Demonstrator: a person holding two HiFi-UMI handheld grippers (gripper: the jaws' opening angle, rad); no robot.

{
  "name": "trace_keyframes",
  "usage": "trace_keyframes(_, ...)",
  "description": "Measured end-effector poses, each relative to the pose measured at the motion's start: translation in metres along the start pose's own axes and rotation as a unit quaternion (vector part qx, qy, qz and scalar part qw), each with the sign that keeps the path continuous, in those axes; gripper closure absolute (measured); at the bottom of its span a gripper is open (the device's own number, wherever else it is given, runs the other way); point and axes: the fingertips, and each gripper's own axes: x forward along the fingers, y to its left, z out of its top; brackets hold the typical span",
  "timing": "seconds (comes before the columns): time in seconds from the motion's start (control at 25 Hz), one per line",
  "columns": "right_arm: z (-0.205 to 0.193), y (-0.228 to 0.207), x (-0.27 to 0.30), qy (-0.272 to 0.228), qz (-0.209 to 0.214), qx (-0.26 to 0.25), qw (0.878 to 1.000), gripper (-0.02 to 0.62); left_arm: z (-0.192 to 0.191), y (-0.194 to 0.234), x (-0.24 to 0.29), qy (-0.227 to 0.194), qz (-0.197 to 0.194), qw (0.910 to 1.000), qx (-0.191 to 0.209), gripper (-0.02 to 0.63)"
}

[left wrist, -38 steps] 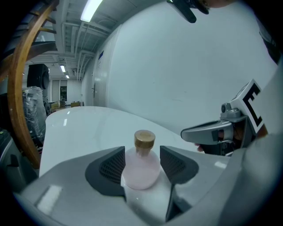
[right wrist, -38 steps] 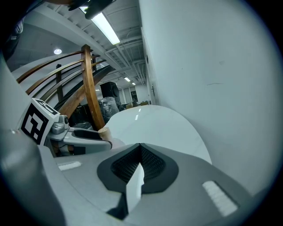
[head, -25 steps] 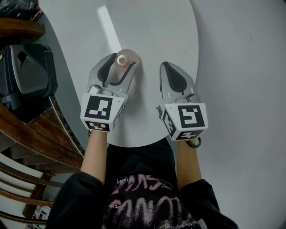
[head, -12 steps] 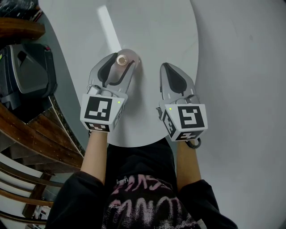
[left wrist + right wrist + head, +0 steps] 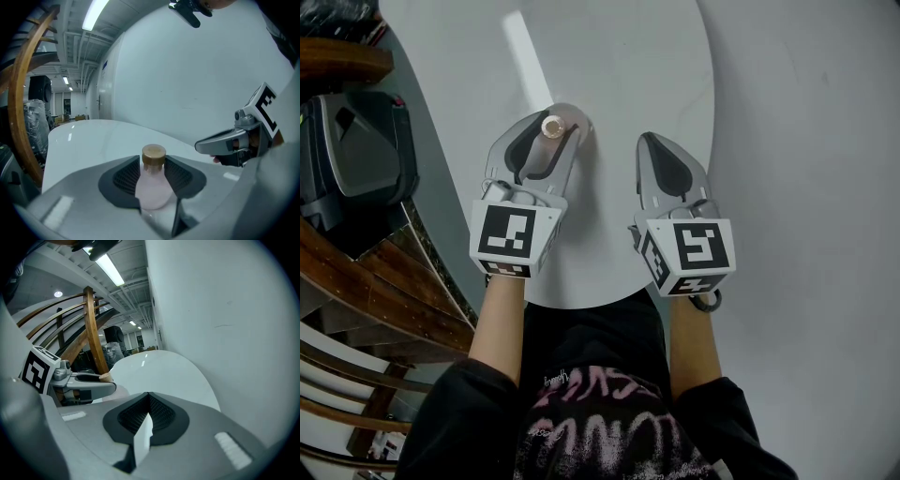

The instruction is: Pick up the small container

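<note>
Currently the left claw (image 5: 153, 161) is gripping the small container (image 5: 152, 187), a pale pink bottle with a tan cap. Its 2 dark ribbed pads (image 5: 125, 176) are pressing on either side of the bottle. The container is standing upright between them, over the near part of the round white table (image 5: 628, 66). Beside it, the right claw (image 5: 149, 401) is hovering over the table with its jaws closed together on nothing.

The head camera is looking steeply down on the round white tabletop (image 5: 619, 56); the 2 gripper cameras are looking low and close across that same top.
</note>
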Motion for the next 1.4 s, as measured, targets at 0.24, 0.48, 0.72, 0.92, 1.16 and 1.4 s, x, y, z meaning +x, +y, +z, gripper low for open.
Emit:
trace_keyframes(0.24, 0.0013, 0.0002, -0.0004, 0.000, -0.001, -0.001, 1.000, 0.584, 0.0022, -0.0013, 0.0002, -0.001, -0.003, 0.9999, 0.012, 0.460)
trace_keyframes(0.48, -0.0019, 0.0003, -0.0009, 0.002, -0.001, 0.000, 1.000, 0.584, 0.0015, -0.0020, 0.0007, -0.001, -0.005, 0.9999, 0.015, 0.465)
trace_keyframes(0.72, -0.0011, 0.0028, -0.0016, 0.001, 0.000, 0.002, 1.000, 0.584, 0.0026, -0.0012, 0.0001, -0.002, -0.005, 0.9999, 0.015, 0.466)
trace_keyframes(0.92, -0.0038, 0.0019, -0.0015, 0.004, 0.001, 0.000, 1.000, 0.584, 0.0027, -0.0009, 0.0000, -0.011, 0.000, 0.9999, 0.013, 0.466)
trace_keyframes(1.16, -0.0063, -0.0023, -0.0036, 0.009, -0.001, -0.003, 1.000, 0.584, 0.0040, -0.0014, -0.0001, -0.019, 0.002, 0.9997, 0.013, 0.466)
trace_keyframes(1.4, -0.0055, -0.0017, -0.0031, 0.010, 0.001, -0.004, 1.000, 0.584, 0.0043, -0.0017, -0.0002, -0.022, 0.000, 0.9997, 0.014, 0.468)
